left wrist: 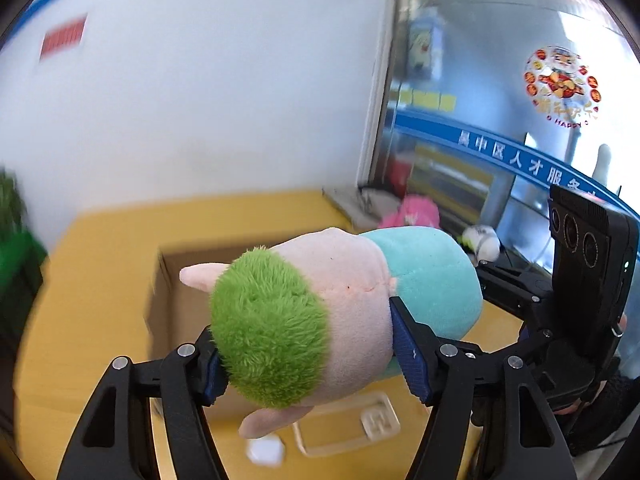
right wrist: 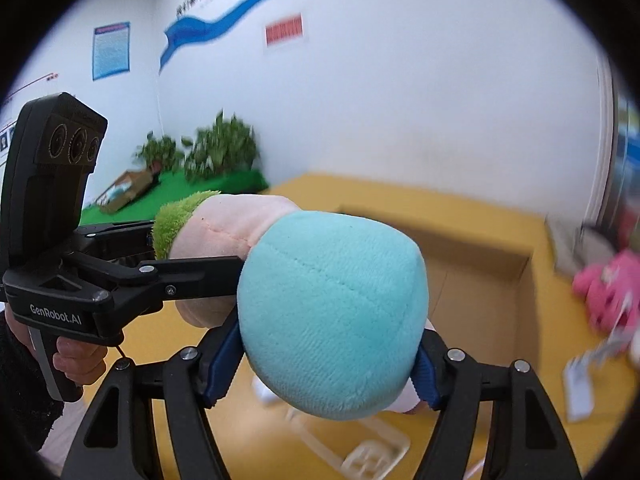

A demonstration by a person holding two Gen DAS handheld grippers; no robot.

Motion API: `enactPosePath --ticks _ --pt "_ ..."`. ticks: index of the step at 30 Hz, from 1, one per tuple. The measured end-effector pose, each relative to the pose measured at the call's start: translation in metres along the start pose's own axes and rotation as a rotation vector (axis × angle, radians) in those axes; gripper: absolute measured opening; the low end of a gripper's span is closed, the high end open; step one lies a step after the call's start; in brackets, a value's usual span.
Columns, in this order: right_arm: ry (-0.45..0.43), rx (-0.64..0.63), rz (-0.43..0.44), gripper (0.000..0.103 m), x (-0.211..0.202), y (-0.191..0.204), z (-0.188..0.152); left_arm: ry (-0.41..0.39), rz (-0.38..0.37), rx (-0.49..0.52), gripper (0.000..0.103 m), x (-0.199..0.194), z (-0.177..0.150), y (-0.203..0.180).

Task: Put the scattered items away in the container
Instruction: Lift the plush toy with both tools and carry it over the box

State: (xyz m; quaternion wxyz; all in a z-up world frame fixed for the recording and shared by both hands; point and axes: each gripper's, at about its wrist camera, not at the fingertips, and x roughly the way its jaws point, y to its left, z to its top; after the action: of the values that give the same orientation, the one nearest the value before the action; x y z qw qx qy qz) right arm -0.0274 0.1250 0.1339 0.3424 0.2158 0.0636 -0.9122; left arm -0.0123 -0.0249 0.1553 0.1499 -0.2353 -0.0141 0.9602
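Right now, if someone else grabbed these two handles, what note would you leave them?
Left gripper: shut on the green-haired head of the pink plush doll in a turquoise shirt.
Right gripper: shut on the doll's turquoise body.
The doll hangs in the air beside the open brown cardboard box.
Left to do: put the doll in the box, then fetch the bright pink plush toy on the yellow table.

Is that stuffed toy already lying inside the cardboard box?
No, the toy is held up in the air between both grippers' fingers, with the open box behind and below it.
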Motion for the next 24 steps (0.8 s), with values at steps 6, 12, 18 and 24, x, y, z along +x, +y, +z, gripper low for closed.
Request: enactPosePath --ticks 6,12,18,24 --pt "-0.156 -0.047 -0.029 0.071 -0.021 -0.020 0.119 -0.139 0.044 0.139 0.073 -0.020 0.130 0.004" --pt "-0.175 -0.056 -0.036 0.071 -0.007 -0.044 0.206 -0.170 0.065 0.131 0.073 -0.005 0.209 0.032" --pt "-0.065 -0.008 0.011 0.071 0.073 -0.086 0.235 -0.040 0.086 -0.005 0.073 0.067 0.230 0.094" --pt "0.041 0.039 0.044 0.071 0.146 -0.101 0.202 0.075 0.101 -0.052 0.073 0.130 0.192 0.137"
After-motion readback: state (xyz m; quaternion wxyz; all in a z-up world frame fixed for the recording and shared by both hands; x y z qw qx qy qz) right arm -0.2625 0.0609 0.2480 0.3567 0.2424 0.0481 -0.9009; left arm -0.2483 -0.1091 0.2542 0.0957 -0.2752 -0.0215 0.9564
